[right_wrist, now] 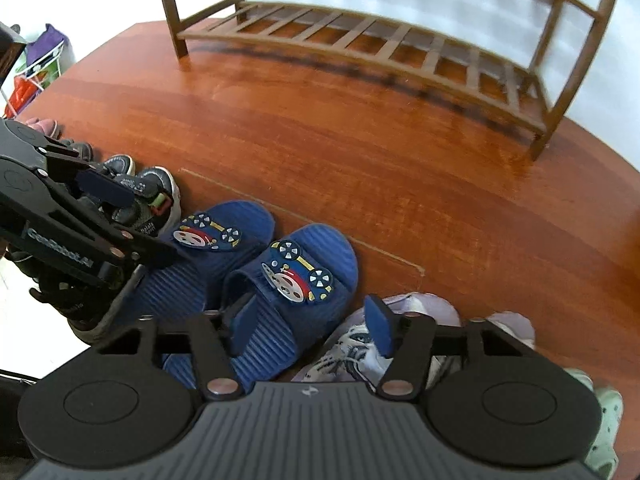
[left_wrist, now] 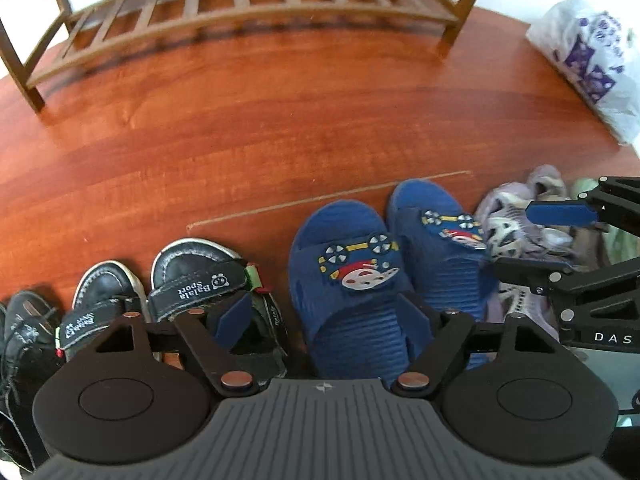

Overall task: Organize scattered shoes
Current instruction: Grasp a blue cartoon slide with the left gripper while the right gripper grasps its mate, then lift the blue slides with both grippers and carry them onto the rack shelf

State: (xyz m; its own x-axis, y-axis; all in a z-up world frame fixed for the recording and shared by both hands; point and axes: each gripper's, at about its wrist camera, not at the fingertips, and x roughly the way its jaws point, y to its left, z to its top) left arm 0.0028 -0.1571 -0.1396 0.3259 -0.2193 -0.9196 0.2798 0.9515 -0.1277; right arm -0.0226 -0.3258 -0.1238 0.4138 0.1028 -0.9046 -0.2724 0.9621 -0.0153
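Note:
Two blue child's slippers with train badges lie side by side on the wooden floor, the left slipper [left_wrist: 348, 280] [right_wrist: 224, 236] and the right slipper [left_wrist: 436, 232] [right_wrist: 296, 280]. My left gripper [left_wrist: 328, 316] [right_wrist: 134, 220] hovers open over the left slipper's heel, one finger above the black sandal [left_wrist: 200, 280] beside it. My right gripper [right_wrist: 312, 324] [left_wrist: 536, 242] stands open over the right slipper's heel; its right finger hangs above a lilac sneaker [right_wrist: 360, 344] [left_wrist: 516, 220]. Neither gripper's pads press on a shoe.
A second black sandal [left_wrist: 100, 304] and a black laced shoe [left_wrist: 24, 340] lie further left. A mint shoe [right_wrist: 604, 420] is at the right edge. The slatted wooden shoe rack [left_wrist: 248, 4] [right_wrist: 360, 36] stands across the bare floor. A plastic bag [left_wrist: 592, 56] lies right of it.

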